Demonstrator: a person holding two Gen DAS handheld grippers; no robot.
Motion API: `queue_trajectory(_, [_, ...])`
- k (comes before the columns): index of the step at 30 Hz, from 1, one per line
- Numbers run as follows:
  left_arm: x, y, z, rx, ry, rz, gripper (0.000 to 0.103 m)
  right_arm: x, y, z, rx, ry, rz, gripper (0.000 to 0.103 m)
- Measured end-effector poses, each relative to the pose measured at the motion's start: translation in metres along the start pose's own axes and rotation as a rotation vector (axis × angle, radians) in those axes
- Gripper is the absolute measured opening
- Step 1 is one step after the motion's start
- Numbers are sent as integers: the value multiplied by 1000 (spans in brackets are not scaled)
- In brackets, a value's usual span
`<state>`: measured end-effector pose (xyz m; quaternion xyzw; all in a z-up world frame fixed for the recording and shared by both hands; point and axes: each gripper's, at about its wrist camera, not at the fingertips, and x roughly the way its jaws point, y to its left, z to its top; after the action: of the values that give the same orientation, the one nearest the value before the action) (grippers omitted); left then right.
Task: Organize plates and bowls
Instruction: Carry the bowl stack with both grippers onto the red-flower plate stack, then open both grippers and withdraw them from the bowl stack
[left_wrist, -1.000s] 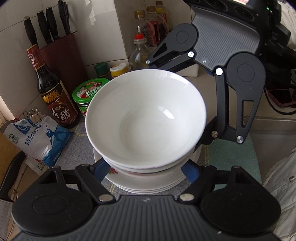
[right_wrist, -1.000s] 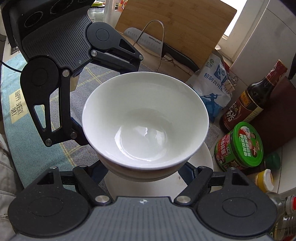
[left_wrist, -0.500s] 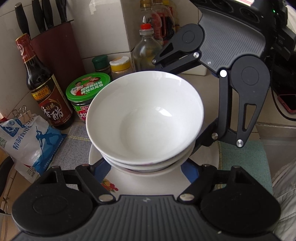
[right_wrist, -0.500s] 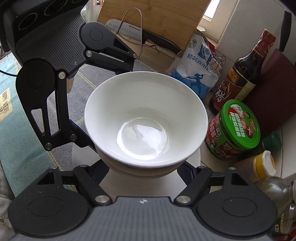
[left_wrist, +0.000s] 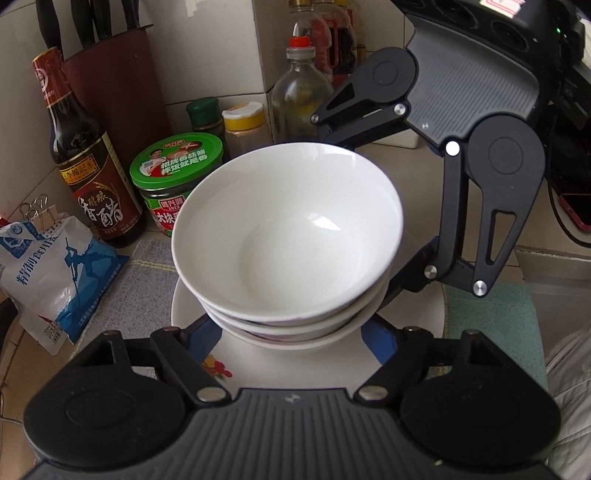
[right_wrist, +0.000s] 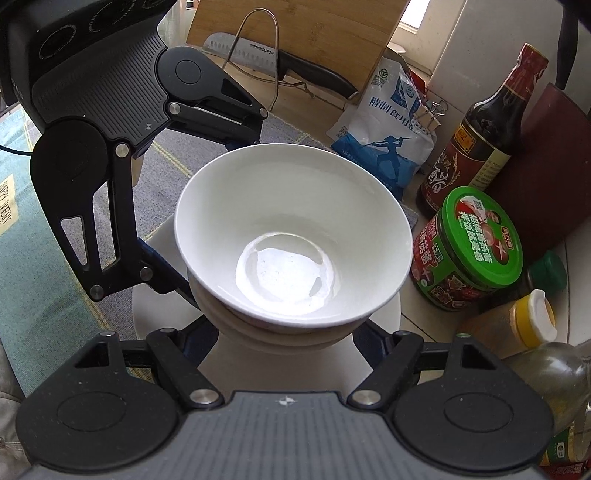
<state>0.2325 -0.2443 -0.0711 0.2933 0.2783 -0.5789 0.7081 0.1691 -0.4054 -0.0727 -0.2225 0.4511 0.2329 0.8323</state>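
Bowls (left_wrist: 288, 236), three white ones nested into a stack, sit in the middle of both wrist views, right over a white plate (left_wrist: 186, 310) with a small flower print near its rim. I cannot tell whether the lowest bowl's foot touches the plate or hangs just above it, since the rims hide that spot.

My left gripper (left_wrist: 290, 326) has its jaws partly closed, the blue fingers (left_wrist: 201, 334) pressed against opposite sides of the bottom bowl beneath its rim. My right gripper (right_wrist: 286, 332) comes in from the opposite side and clamps the same stack the same way, jaws about as wide as the bowl's lower body. Each gripper shows up across the bowls in the other's camera.

The plate lies on a grey mat (left_wrist: 140, 288), with a teal mat (left_wrist: 495, 321) beside it, on the surface (right_wrist: 410, 314). Near the stack stand a green-lidded jar (left_wrist: 177, 166), a dark vinegar bottle (left_wrist: 92, 177), a blue and white salt bag (left_wrist: 55, 266) and a knife block (left_wrist: 118, 81). Farther off, a wooden cutting board (right_wrist: 295, 29) leans upright with a cleaver (right_wrist: 251, 55) in front of it
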Motion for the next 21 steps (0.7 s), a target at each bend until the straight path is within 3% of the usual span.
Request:
queue_trajectory(7, [-4,0,-4,-4,-10,24,84,0,1,0,-1,0,-10,84])
queue_trajectory(11, [-14,-1,-9,-12,-37,69,92,-5,0,1,22,-16,-15,101])
queue_trajectory(15, [-32,-3,-20,-58,-64,114,93,-9,6,0,40,0,-37,103])
queue_trajectory(21, [-91,-7,-42,-154,-208,247,101,-34,33,5,149,5,-142,103])
